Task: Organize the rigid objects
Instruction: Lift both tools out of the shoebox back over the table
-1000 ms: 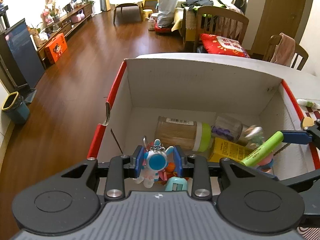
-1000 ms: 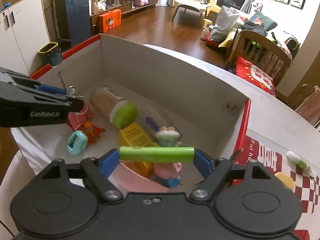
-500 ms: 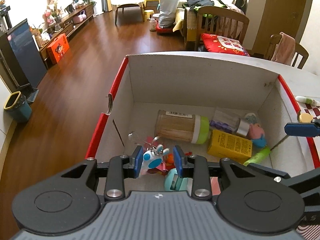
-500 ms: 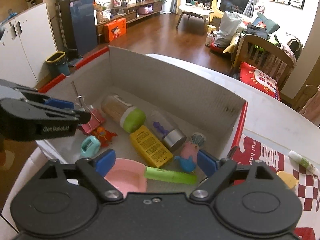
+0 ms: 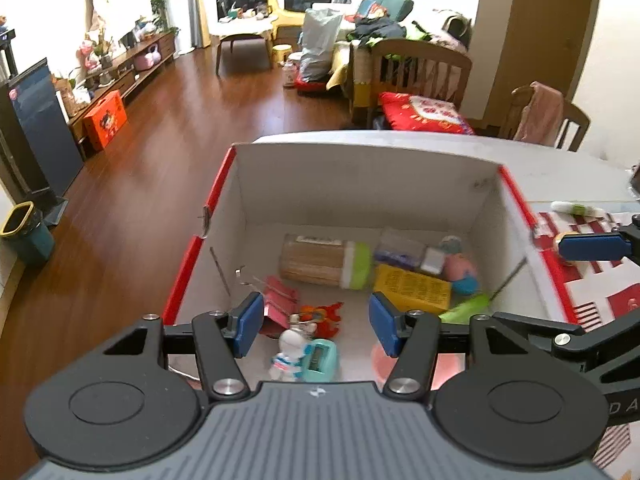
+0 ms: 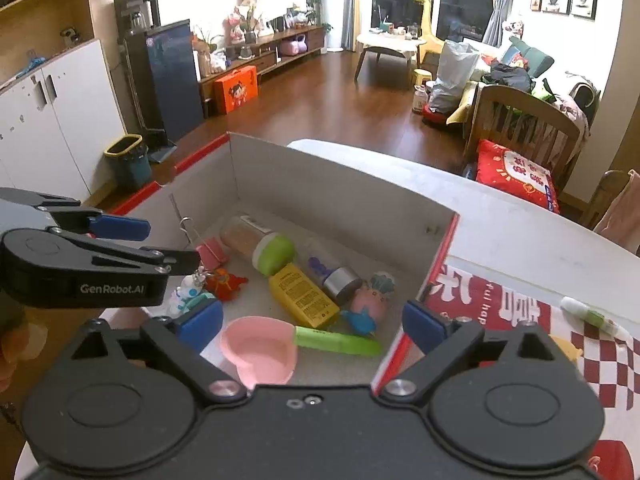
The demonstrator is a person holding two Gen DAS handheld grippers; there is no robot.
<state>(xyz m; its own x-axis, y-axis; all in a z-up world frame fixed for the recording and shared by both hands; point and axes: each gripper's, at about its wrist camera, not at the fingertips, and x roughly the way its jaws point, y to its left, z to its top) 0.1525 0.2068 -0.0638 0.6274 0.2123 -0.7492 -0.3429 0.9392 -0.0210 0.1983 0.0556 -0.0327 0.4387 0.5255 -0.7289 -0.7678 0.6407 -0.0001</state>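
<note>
A: Left wrist view. The left gripper has let go — a second ago its pads pinched the little astronaut keychain, and now the jaws are opening with nothing pressed between them. The keychain lies on the floor of the cardboard box, touching the teal toy, just below the gripper.

B: So that drop is done. Anything else moved in there?

A: The green handle now rests low at the box's right side, beside the yellow packet. The jar of sticks looks unchanged.

B: Right wrist view?

A: The right gripper is spread wide, jaws opening, empty. A second ago it held the pink scoop by that handle; the scoop now lies flat on the box floor, its handle pointing toward the pig figure.

B: Both releases landed inside the box, then.

A: Yes — two more items stowed. Still out on the worktop: a white tube on the checked cloth, plus a yellow thing near it, partly hidden. My read is those come next.
</note>
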